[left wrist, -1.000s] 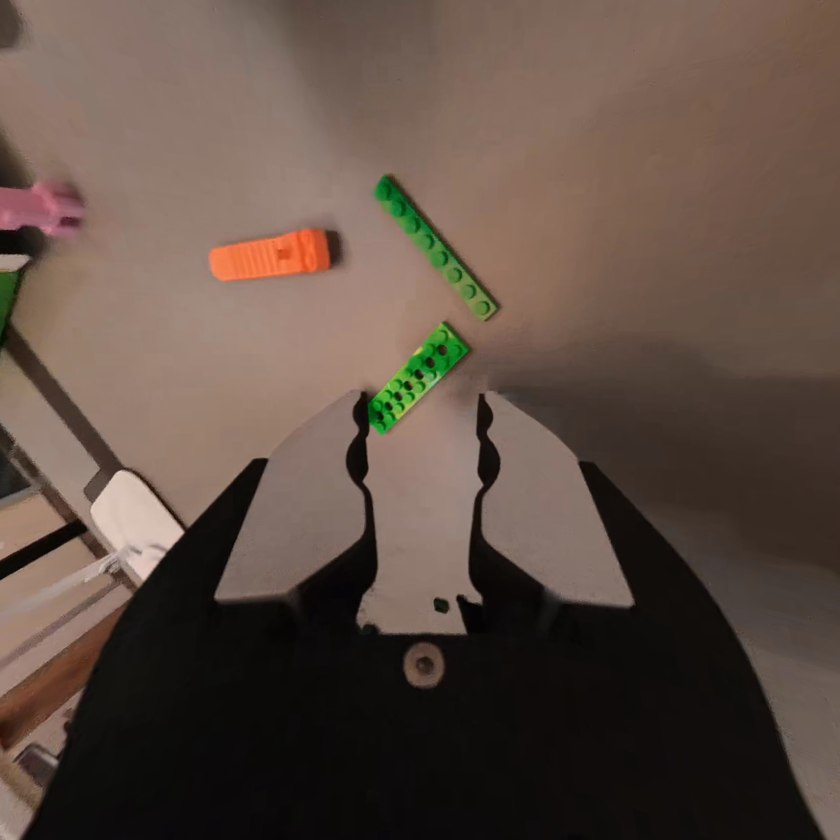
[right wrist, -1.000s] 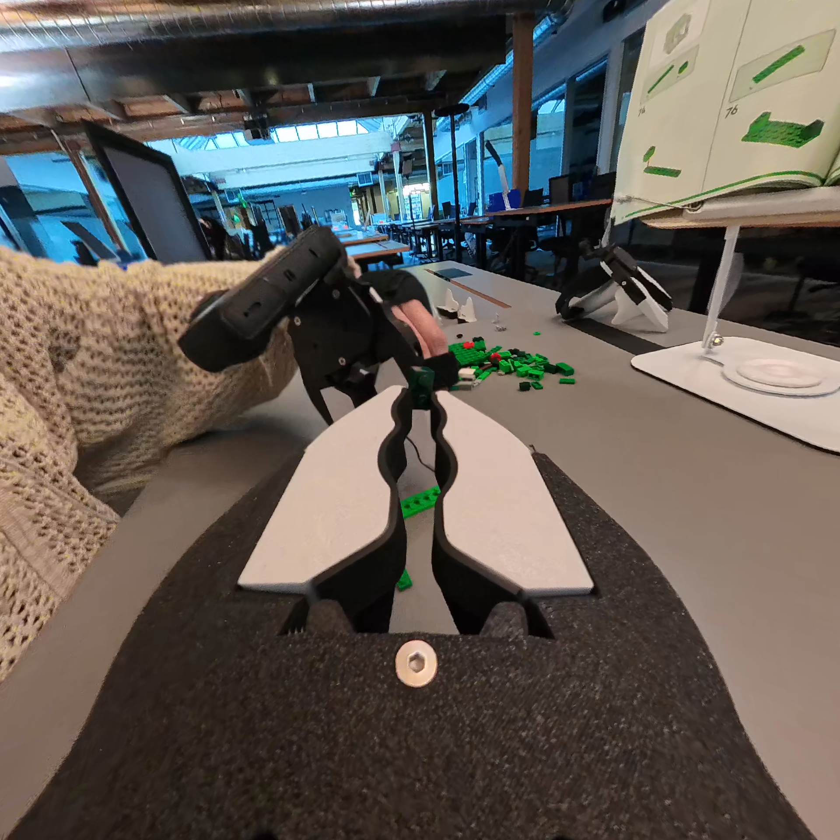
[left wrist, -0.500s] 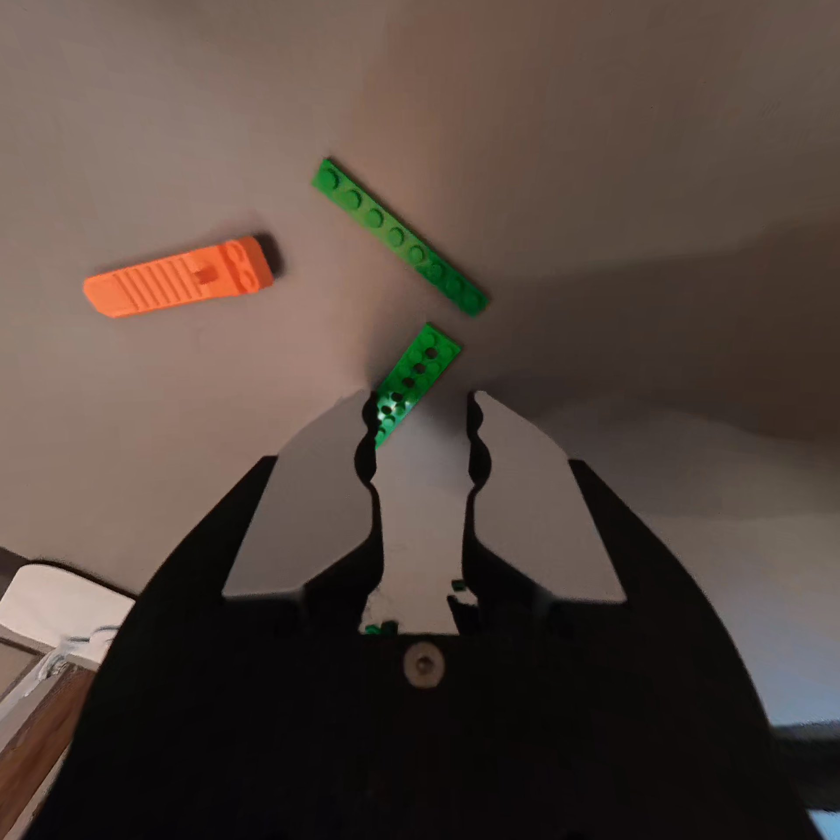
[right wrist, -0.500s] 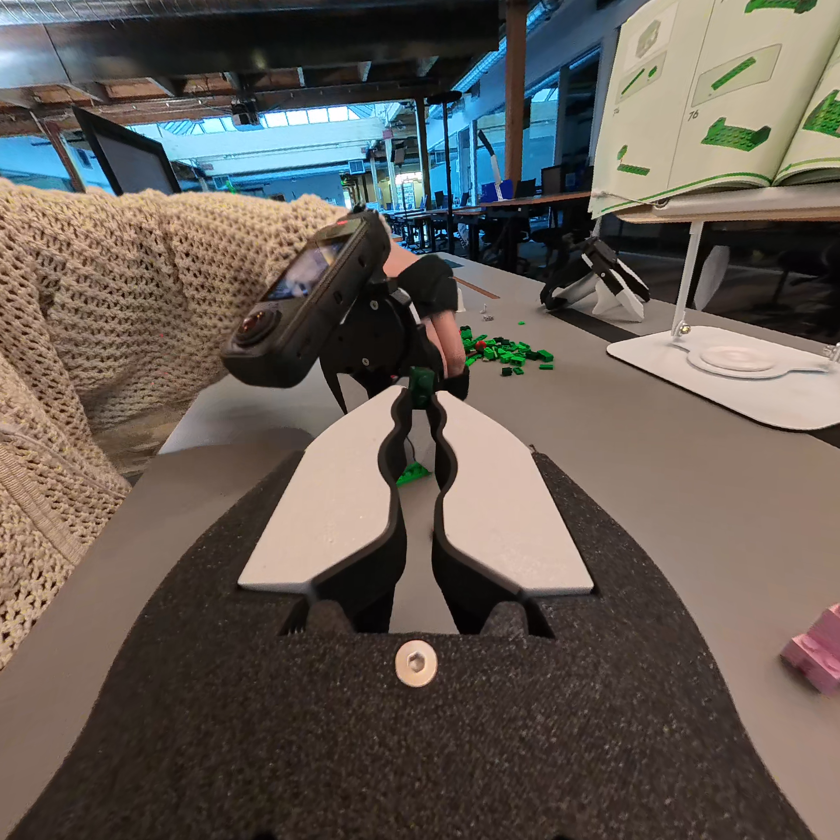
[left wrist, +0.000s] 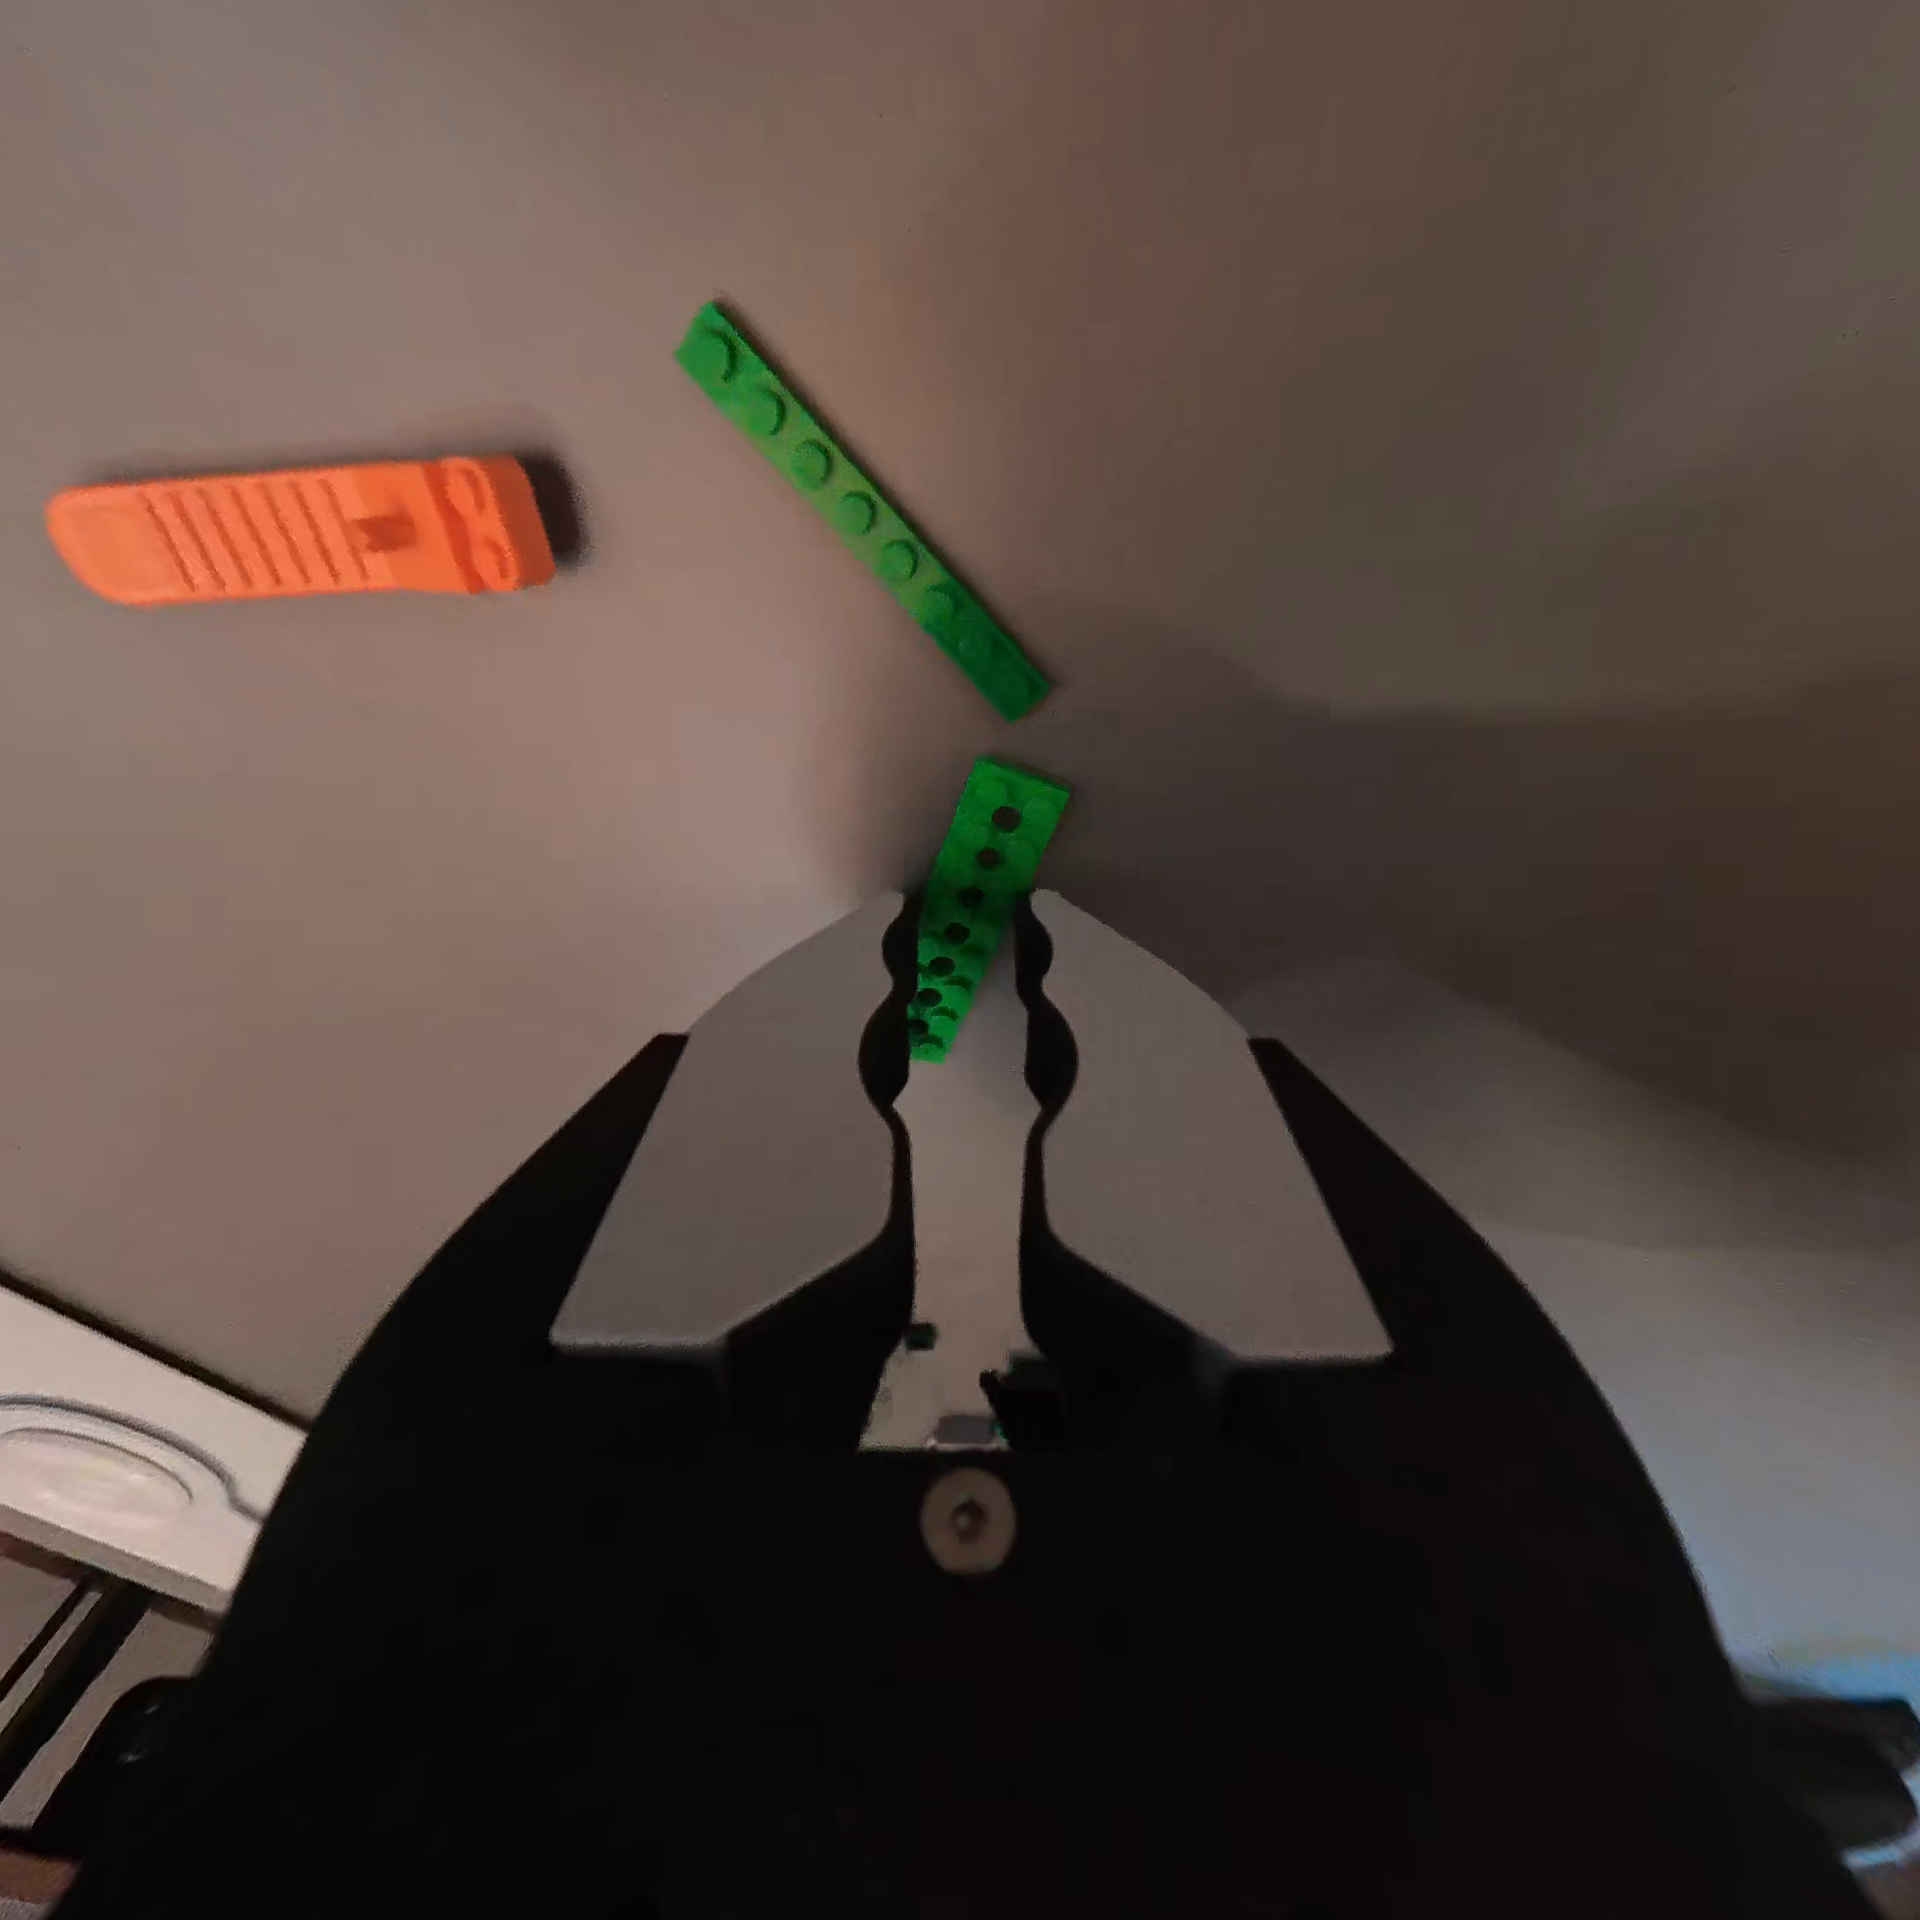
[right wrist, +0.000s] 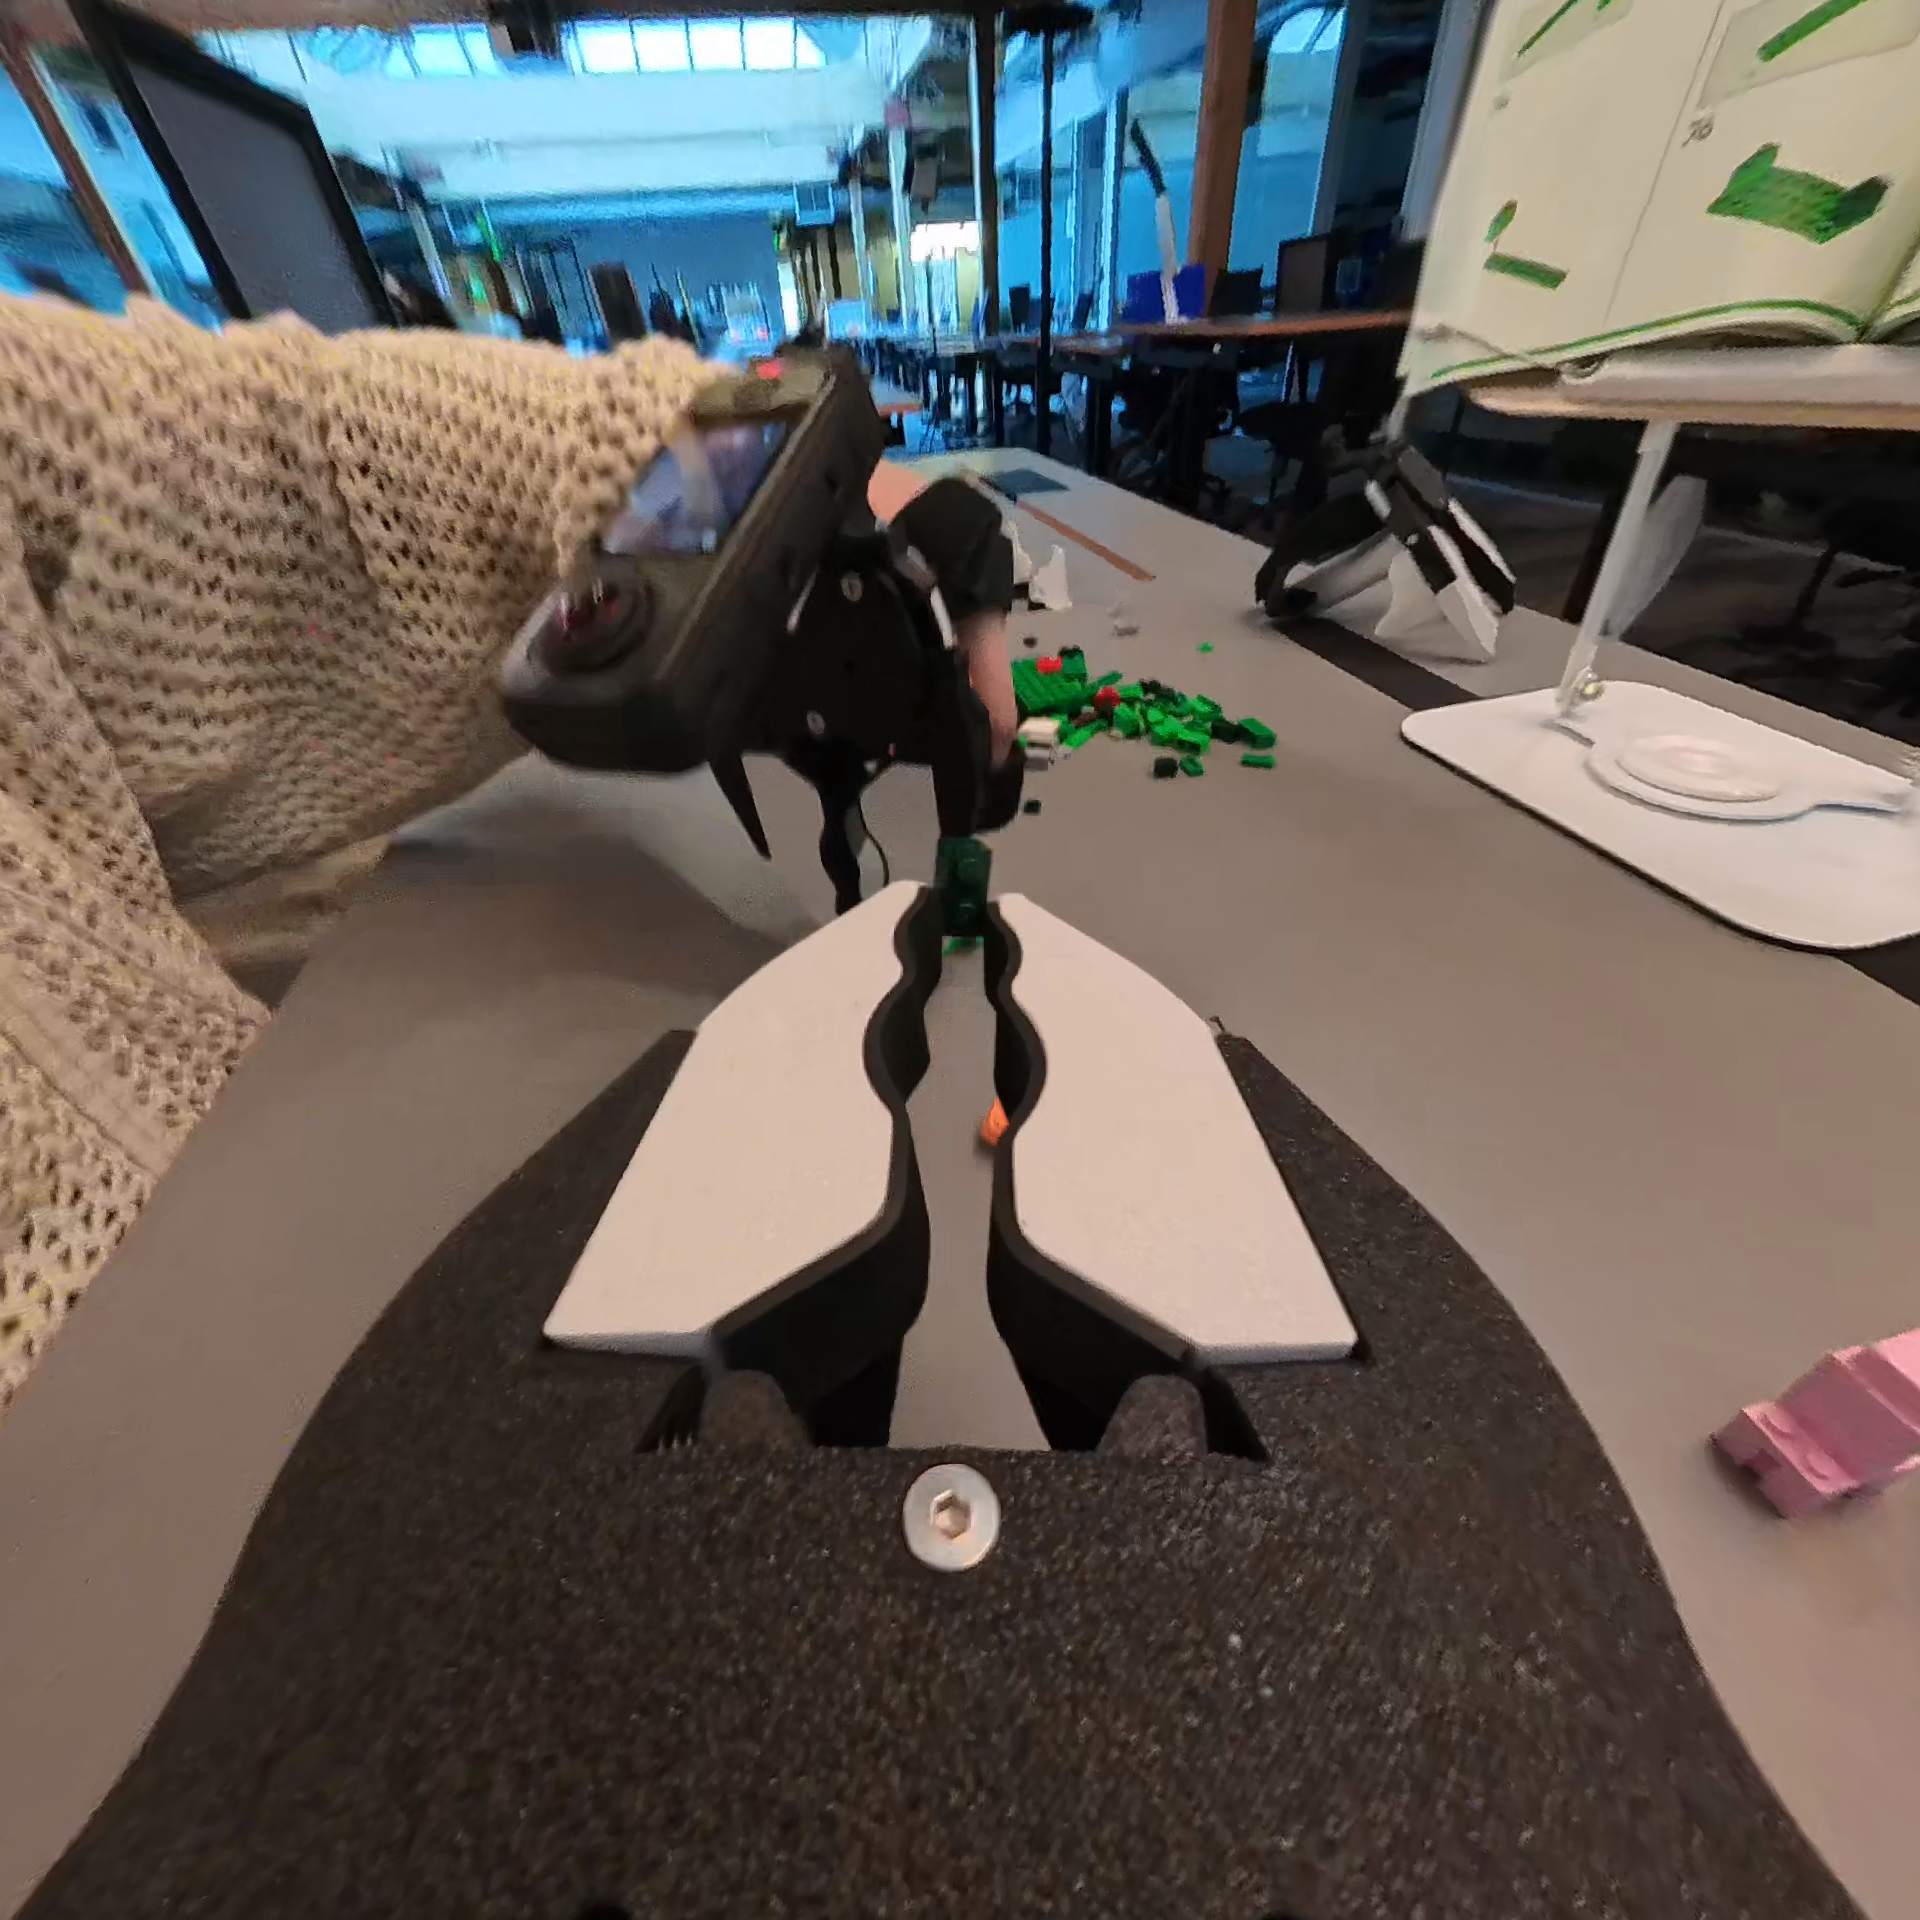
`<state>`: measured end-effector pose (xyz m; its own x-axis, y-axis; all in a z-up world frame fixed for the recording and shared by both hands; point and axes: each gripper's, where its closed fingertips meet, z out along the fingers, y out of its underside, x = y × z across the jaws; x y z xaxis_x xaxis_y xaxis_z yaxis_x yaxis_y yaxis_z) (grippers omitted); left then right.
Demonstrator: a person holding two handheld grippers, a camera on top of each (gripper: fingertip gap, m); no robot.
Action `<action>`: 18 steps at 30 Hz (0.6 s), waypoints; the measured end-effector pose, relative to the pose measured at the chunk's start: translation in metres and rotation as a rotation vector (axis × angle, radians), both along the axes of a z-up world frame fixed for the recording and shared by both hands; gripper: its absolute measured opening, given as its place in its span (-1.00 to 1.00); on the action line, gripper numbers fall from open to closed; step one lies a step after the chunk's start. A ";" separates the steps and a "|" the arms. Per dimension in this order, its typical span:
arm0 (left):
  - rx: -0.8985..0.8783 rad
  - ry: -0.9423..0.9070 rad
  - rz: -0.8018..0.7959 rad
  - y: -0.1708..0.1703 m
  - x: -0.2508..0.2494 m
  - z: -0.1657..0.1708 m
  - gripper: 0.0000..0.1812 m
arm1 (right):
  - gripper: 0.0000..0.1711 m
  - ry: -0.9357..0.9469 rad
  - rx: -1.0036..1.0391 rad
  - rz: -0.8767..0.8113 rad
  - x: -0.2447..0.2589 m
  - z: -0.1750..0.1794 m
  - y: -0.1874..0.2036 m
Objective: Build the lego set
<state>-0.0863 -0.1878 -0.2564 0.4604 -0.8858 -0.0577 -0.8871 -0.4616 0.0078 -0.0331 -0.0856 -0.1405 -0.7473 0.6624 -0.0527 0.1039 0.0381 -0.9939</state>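
Note:
My left gripper (left wrist: pixel 971 902) points down at the grey table (left wrist: pixel 1351 312). Its fingertips press both long edges of a short green plate with holes (left wrist: pixel 997 862), which lies flat on the table. A long, thin green plate (left wrist: pixel 862 520) lies just beyond it, apart from it. My right gripper (right wrist: pixel 961 914) is shut on a small dark green piece (right wrist: pixel 961 878) and holds it above the table, close to the left gripper's tips. The left gripper's camera (right wrist: pixel 665 582) and a knitted sleeve (right wrist: pixel 260 582) fill the left of the right wrist view.
An orange brick separator (left wrist: pixel 301 530) lies to the left of the plates. A pile of green bricks (right wrist: pixel 1132 712) lies farther back. An open instruction booklet (right wrist: pixel 1683 177) stands on a white stand (right wrist: pixel 1662 810) at the right. A pink piece (right wrist: pixel 1839 1423) lies near right. One gripper's finger ends stand about 15 cm off the other's.
My left gripper has moved onto the short green plate and narrowed around it; the plate has turned more in line with the fingers. My right gripper with its piece has swung towards the left gripper.

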 end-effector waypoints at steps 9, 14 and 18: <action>0.146 -0.088 -0.019 0.020 0.028 0.024 -0.82 | -0.92 -0.046 0.512 0.091 0.014 -0.054 -0.033; 0.086 0.004 -0.094 0.022 0.026 0.009 -0.82 | -0.91 -0.051 0.756 0.129 0.011 -0.083 -0.042; 0.057 0.018 -0.108 0.022 0.025 0.003 -0.81 | -0.91 -0.067 0.780 0.166 0.009 -0.091 -0.047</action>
<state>-0.0612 -0.1659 -0.2529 0.3610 -0.9252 -0.1167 -0.9316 -0.3636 0.0007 -0.0244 -0.1331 -0.2314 -0.8512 0.4069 0.3316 0.0945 0.7402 -0.6657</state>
